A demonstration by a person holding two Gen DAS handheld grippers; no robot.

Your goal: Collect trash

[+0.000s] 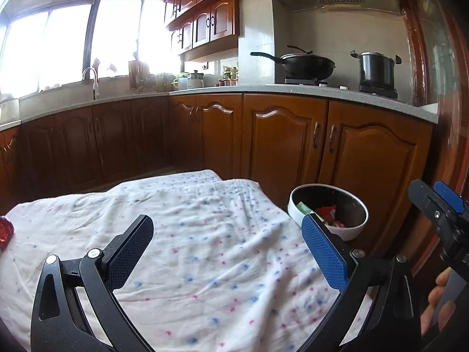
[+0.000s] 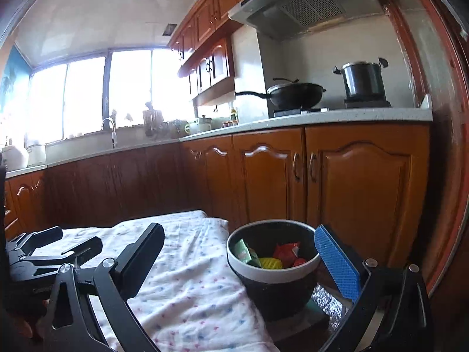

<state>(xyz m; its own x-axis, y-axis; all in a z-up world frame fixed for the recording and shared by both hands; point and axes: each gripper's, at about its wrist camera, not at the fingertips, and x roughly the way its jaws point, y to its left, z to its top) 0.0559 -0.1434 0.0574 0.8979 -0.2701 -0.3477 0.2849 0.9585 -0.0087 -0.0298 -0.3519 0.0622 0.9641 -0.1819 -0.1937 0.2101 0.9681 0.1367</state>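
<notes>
While both tongs hang over the cloth-covered tabletop [image 1: 205, 234], nothing sits between either pair of pads. Left tongs [image 1: 227, 236] spread wide, empty, above the white cloth with blue and pink dots. Right tongs [image 2: 241, 252] also spread, empty, the bowl showing in the gap between the fingers but untouched by the pads. Trash: the bowl [image 2: 272, 272], dark with a white rim, stands at the right edge of the cloth and holds wrappers, namely a green packet [image 2: 244, 253], a yellow piece [image 2: 270, 262] and a red wrapper [image 2: 286, 252]. One more red wrapper [image 1: 5, 231] lies on the cloth at the far left edge of the left wrist view, well apart from the bowl. Left wrist view also catches the right tongs at its right border, with fingers of a hand [image 1: 436, 296] below them; right wrist view catches the left tongs at its lower left. Behind: wooden cabinets [image 1: 293, 140], pale kitchen counter, wok [image 1: 306, 66] and lidded pot [image 1: 376, 69] on the stove, range hood above, sink tap [image 1: 92, 83] under a bright window. Bowl base rests on a flat silvery pad [image 2: 328, 302] just beside the cloth.
</notes>
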